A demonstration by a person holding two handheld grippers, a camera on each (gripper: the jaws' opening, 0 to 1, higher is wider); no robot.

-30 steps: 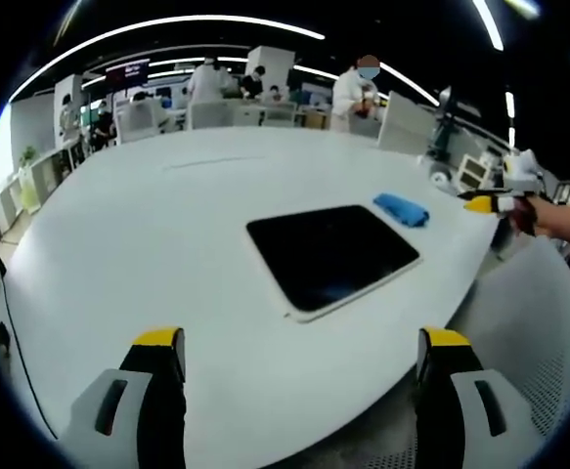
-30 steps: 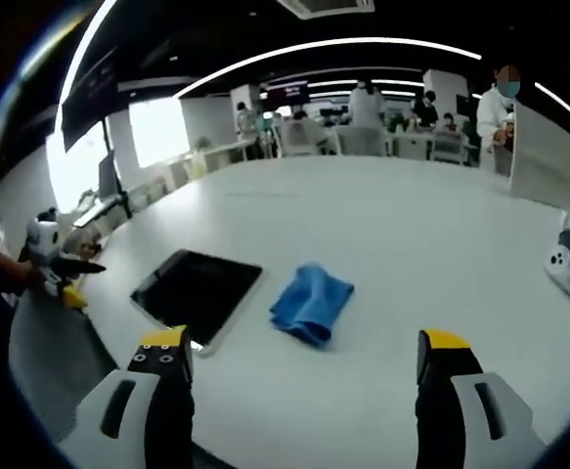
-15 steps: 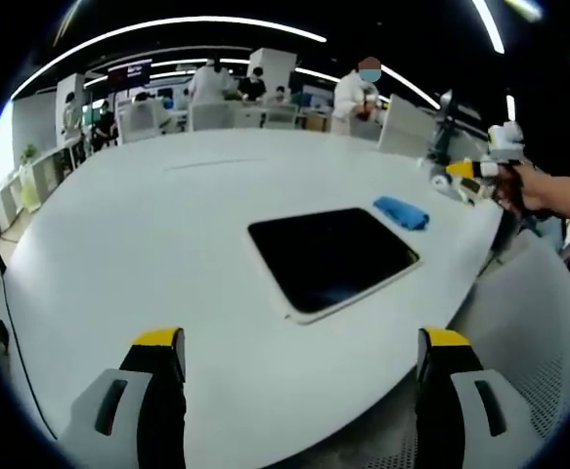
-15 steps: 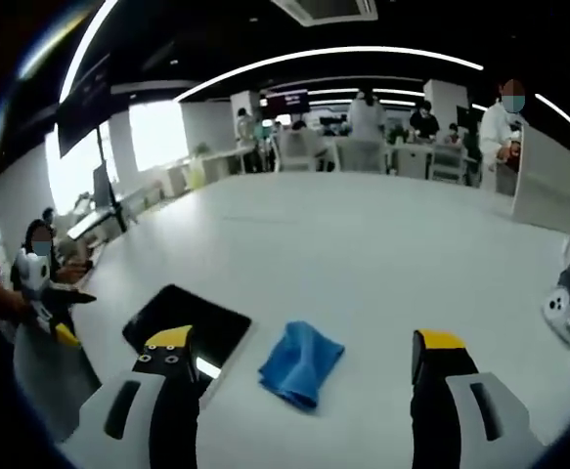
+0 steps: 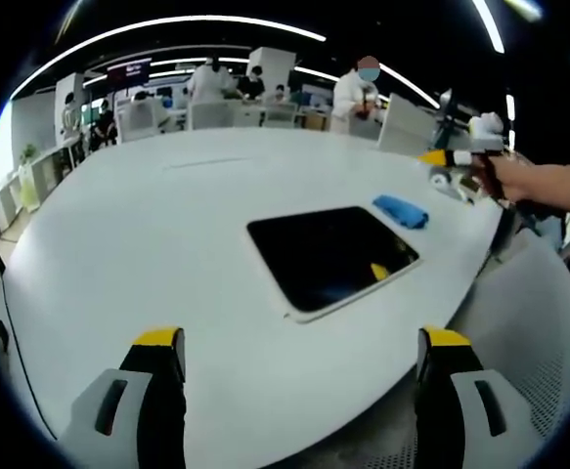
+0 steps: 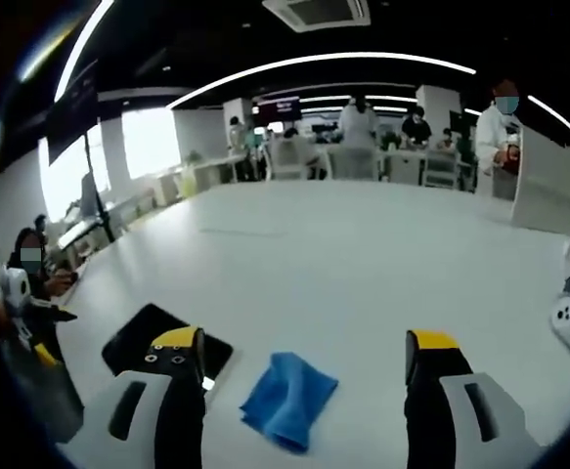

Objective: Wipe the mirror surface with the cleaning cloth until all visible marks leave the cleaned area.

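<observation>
Large white table (image 5: 118, 225) under both grippers; dark mirror (image 5: 331, 254) flat on it near the edge, a yellow reflection in its glass; blue cleaning cloth (image 6: 286, 399) crumpled on the table just beside the mirror (image 6: 146, 337), between the spread jaws in the right gripper view; left gripper (image 5: 299, 376) released, holding nothing, low over the table edge; right gripper (image 6: 299, 366) likewise released, above the cloth, also seen at (image 5: 451, 158) beyond the cloth (image 5: 401, 210).

I see the dark mirror (image 5: 331, 254) lying flat on the white table, with the crumpled blue cloth (image 5: 401, 210) just beside its far corner.
</observation>
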